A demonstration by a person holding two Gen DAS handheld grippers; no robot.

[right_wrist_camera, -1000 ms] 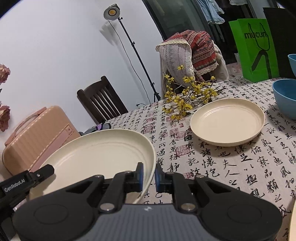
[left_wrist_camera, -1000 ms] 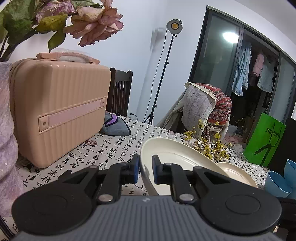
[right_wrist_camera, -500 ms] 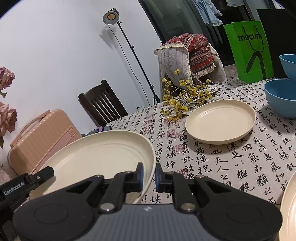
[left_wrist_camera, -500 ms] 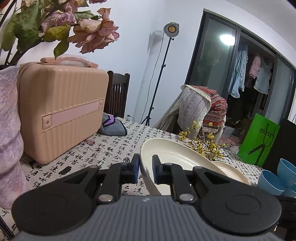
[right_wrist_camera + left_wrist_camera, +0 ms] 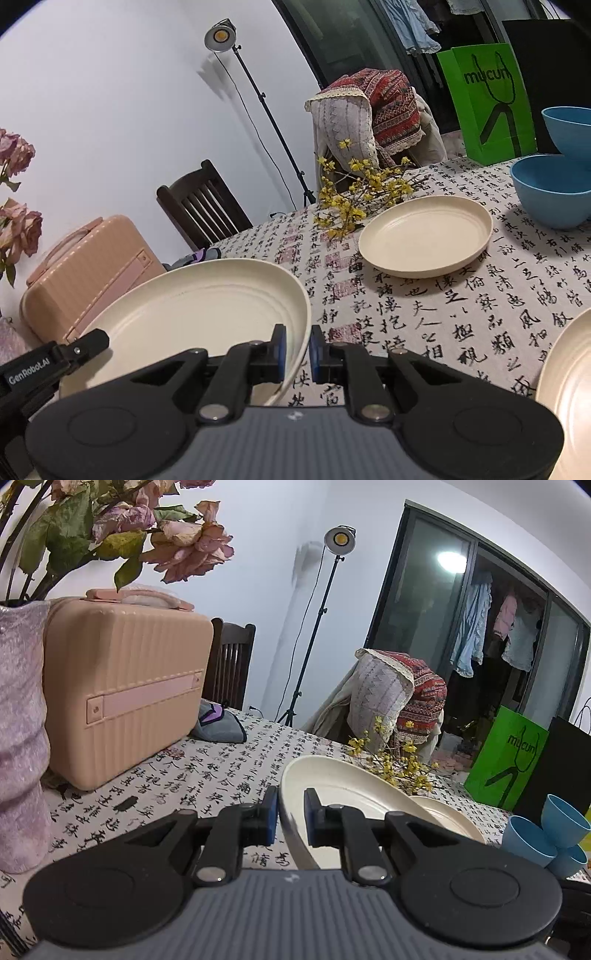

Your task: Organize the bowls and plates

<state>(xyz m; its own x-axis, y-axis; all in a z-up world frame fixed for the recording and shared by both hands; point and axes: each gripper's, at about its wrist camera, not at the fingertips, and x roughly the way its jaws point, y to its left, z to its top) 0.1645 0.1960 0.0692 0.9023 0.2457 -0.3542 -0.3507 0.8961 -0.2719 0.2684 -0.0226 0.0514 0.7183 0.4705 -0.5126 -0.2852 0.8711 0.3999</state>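
Two claws hold one big cream plate [image 5: 192,314] up above the surface [image 5: 443,314]. The left claw [image 5: 290,818] is closed on the plate's rim on one side, one pad inside the rim and one outside. The right claw [image 5: 296,349] is closed on the rim on the other side in the same way. The plate is tilted, and it does not touch the cloth with black writing that covers the surface.

A smaller cream plate [image 5: 424,236] lies flat on the surface past the big one, just beside a bunch of yellow flowers [image 5: 354,199]. Two blue bowls [image 5: 554,192] sit to the right of it, one higher than the other. The edge of another cream plate [image 5: 569,391] shows at the far right, near the right claw.

A pink case [image 5: 122,690] stands on the surface at the left, with dried roses [image 5: 122,524] above it. A green bag [image 5: 487,99] stands at the far edge of the surface, behind the bowls
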